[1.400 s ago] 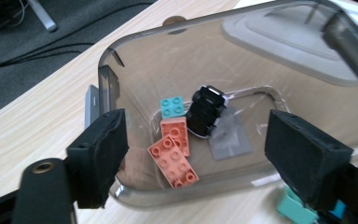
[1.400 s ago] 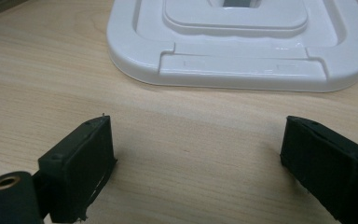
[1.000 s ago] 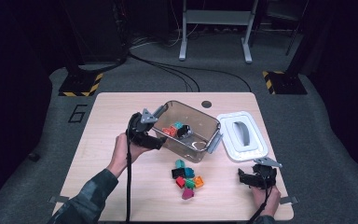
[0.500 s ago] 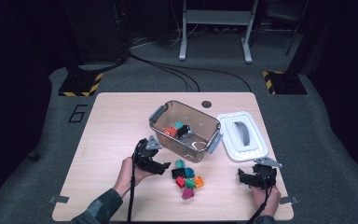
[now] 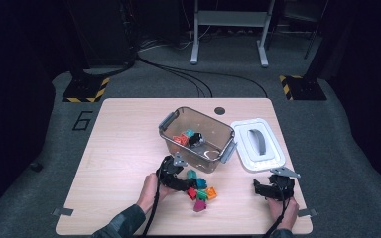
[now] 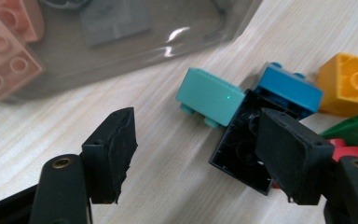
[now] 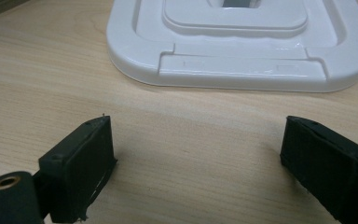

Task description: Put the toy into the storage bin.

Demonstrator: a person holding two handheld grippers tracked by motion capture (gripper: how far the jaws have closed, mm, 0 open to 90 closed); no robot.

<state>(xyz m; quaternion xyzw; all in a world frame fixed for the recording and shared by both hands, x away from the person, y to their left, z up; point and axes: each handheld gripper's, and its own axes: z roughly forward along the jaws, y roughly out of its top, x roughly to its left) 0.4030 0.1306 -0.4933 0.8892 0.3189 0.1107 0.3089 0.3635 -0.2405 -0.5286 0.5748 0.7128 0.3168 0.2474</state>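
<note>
Left gripper — jaws just closing, not yet pinching — is straddling my black brick on the surface beside the bin, lowering to grab it; right gripper is idling, spread.

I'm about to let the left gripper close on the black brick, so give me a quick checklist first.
1. Left gripper jaws apart, just been closing: ok.
2. Black brick between the pads: not ok; it lies against one pad, mostly outside the gap.
3. Teal brick clear of the grip: cannot tell; it touches the black brick.
4. Clear bin open, lid off beside it: ok.
5. Right gripper open, holding nothing: ok.
</note>
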